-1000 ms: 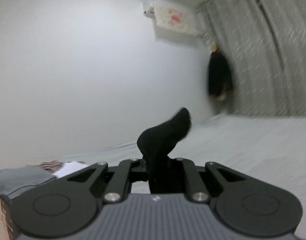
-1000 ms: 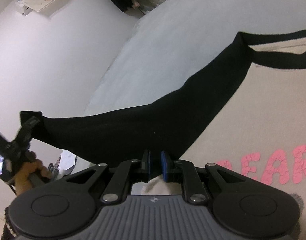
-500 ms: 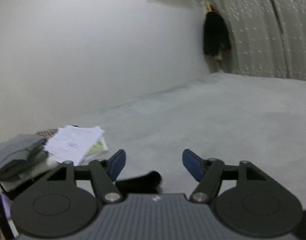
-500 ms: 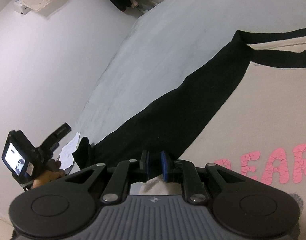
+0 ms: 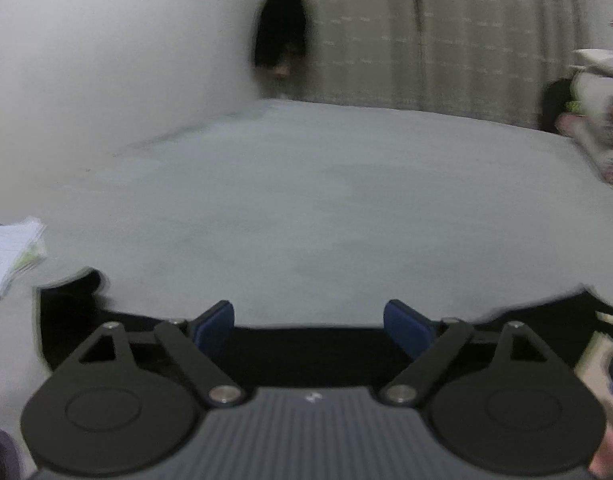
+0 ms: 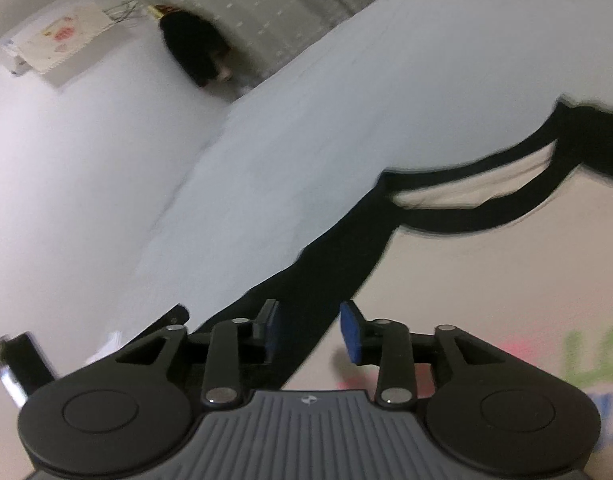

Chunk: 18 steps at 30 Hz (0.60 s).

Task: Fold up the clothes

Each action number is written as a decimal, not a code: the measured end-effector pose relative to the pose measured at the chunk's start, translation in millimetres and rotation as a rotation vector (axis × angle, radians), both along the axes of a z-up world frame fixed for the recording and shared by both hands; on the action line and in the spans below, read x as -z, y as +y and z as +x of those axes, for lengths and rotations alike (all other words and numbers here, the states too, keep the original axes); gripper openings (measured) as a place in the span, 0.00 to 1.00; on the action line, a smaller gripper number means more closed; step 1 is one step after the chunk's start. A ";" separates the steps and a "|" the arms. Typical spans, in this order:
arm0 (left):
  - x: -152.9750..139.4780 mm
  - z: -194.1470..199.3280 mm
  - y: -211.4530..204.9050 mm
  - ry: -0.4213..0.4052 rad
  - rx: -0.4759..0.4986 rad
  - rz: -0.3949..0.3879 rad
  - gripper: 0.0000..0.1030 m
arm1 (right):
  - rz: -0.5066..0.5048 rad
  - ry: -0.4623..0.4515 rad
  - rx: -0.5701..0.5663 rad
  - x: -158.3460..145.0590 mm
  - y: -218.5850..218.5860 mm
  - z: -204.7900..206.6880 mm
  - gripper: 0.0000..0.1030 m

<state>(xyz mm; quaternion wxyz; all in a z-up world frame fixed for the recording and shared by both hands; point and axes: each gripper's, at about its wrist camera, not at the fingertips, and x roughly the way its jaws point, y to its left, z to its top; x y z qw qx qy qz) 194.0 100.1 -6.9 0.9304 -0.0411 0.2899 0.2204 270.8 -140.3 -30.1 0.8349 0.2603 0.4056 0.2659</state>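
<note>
Left gripper (image 5: 309,320): jaws wide apart and opening, blue pads (image 5: 212,325) clear of any cloth. The black sleeve (image 5: 306,350) lies flat on the bed (image 5: 326,200) under and between the fingers, running across the near edge of the left wrist view; its cuff end (image 5: 72,292) sits at near left.

Right gripper (image 6: 308,330): jaws partly apart and opening. The sleeve (image 6: 306,280) passes between the pads (image 6: 350,336); no pad is seen pressing on it. Frame is blurred, so contact at the pad faces cannot be told exactly.

Shirt (image 6: 486,280): spread on the bed (image 6: 346,100), at the right of the right wrist view. Cream body, black collar (image 6: 466,220) at far right, sleeve running from the shoulder down to the near left. Pink (image 6: 358,380) and green lettering (image 6: 594,356) on the chest, too blurred to read.

Left gripper's body (image 6: 18,364) shows at the near-left edge of the right wrist view.

Papers (image 5: 10,256) lie on the bed at left, just beside the cuff. Curtain (image 5: 446,32) at far side, dark garment (image 5: 280,40) hanging in the far corner where curtain meets wall (image 5: 106,60). Blurred pile of things (image 5: 598,120) at far right. Towel (image 6: 58,40) hangs on the wall at far left.
</note>
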 end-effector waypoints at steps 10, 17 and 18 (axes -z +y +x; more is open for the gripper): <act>20.3 -0.4 -49.1 0.044 0.266 -0.035 0.86 | -0.125 0.022 0.177 -34.0 -110.2 -27.9 0.42; -8.9 24.7 -94.5 0.060 0.481 0.010 0.86 | -0.317 -0.009 0.492 -53.5 -270.3 -102.0 0.43; -11.0 29.9 -107.9 0.068 0.524 0.014 0.86 | -0.336 -0.005 0.540 -52.5 -290.8 -114.9 0.43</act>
